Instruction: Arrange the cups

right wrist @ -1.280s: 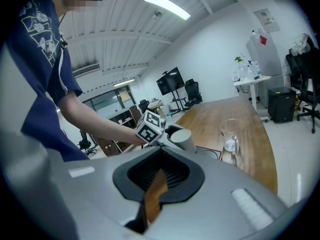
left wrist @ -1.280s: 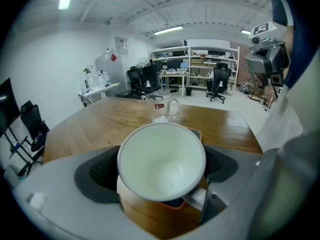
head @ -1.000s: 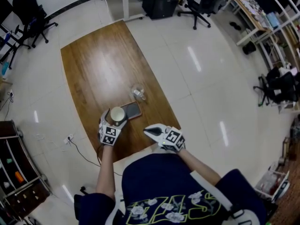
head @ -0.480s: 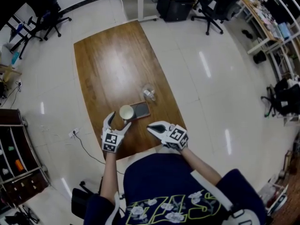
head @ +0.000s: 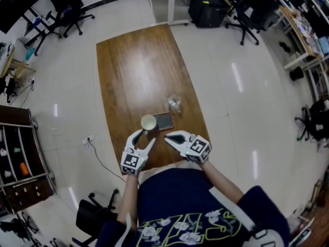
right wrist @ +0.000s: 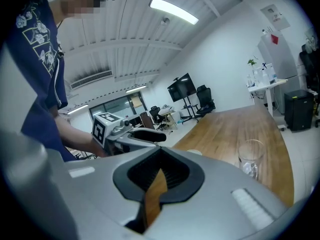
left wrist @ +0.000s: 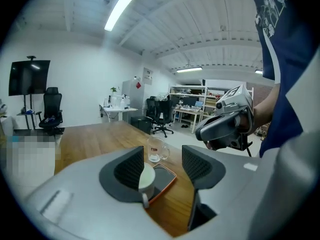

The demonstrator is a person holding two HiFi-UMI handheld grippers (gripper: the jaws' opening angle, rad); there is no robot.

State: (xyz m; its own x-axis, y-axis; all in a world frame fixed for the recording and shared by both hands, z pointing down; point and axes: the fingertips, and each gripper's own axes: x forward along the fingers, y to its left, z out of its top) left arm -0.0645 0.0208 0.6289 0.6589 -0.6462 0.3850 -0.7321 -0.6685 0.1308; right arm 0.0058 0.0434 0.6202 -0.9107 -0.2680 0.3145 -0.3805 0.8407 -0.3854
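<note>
Left gripper [head: 146, 136] jaws apart, just been closing on nothing; white cup [head: 148, 122] just ahead on coaster [head: 166, 120], looks deliberately parked. Right gripper [head: 168, 136] jaws together, empty, idle

Glossy white floor [head: 241, 60], black office chairs [head: 66, 5], ceiling strip light [left wrist: 120, 8].

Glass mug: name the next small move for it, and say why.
Probably open the right tongs and ease them toward the glass mug. It stands on the table beside the tray, while the white cup already sits on the tray, and the right tongs are shut and empty.
</note>
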